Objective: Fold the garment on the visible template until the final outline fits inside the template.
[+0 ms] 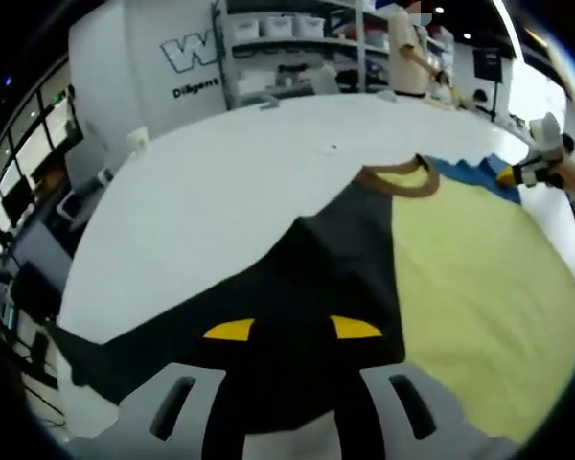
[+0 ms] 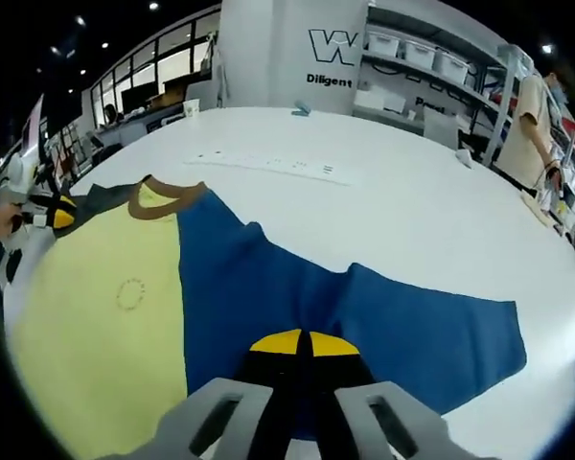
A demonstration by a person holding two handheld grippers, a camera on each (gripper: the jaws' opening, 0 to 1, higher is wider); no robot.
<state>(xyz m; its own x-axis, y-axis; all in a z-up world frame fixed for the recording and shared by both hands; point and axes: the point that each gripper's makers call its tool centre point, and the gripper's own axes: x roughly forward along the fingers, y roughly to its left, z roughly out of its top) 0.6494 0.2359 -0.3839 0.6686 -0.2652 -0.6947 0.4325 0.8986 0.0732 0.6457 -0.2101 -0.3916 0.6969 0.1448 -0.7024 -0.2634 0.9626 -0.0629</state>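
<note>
Yellow, black and blue shirt (image 1: 460, 287) spread flat, left gripper (image 1: 292, 331) apart, right gripper (image 2: 302, 342) closed

large "W" logo, "Diligent" beneath, on white wall panel (image 2: 297, 57)

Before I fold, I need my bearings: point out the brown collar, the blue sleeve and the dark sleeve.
brown collar (image 1: 400, 178), left gripper view, on the front band of the neckline.
blue sleeve (image 2: 431, 331), right gripper view, middle of the spread sleeve.
dark sleeve (image 1: 268, 287), left gripper view, mid sleeve.
</note>
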